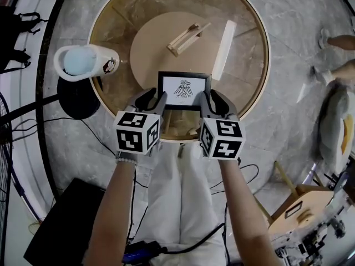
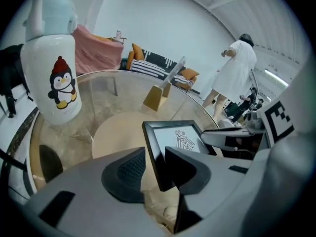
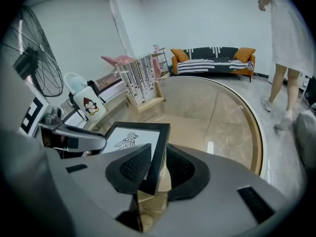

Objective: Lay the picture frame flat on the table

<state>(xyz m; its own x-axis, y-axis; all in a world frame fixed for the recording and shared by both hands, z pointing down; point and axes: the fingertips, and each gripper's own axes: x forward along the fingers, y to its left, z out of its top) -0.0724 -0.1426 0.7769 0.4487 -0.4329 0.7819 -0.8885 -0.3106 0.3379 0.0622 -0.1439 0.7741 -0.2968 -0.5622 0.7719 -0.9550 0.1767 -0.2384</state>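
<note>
**At the table's near edge, both tools straddle the frame**

Closest to the person, the left tool (image 1: 151, 100) has the frame's left side between its jaws. They stand partly apart, and a gap shows between one pad and the frame's edge. The right tool (image 1: 215, 102) has the right side between its jaws in the same way, with a sliver of space at one pad, so neither tool pinches the frame.

The frame (image 1: 184, 90) is black with a dark figure on white. It sits face up at the near edge of the round glass table (image 1: 111, 26). Whether its back lies fully on the glass I cannot tell.

At the left edge stands a white penguin bottle (image 1: 83, 61). Toward the far edge are a wooden stand (image 1: 188, 37) and a white panel (image 1: 224, 49). Beyond the table a person in white (image 2: 237, 68) stands.
</note>
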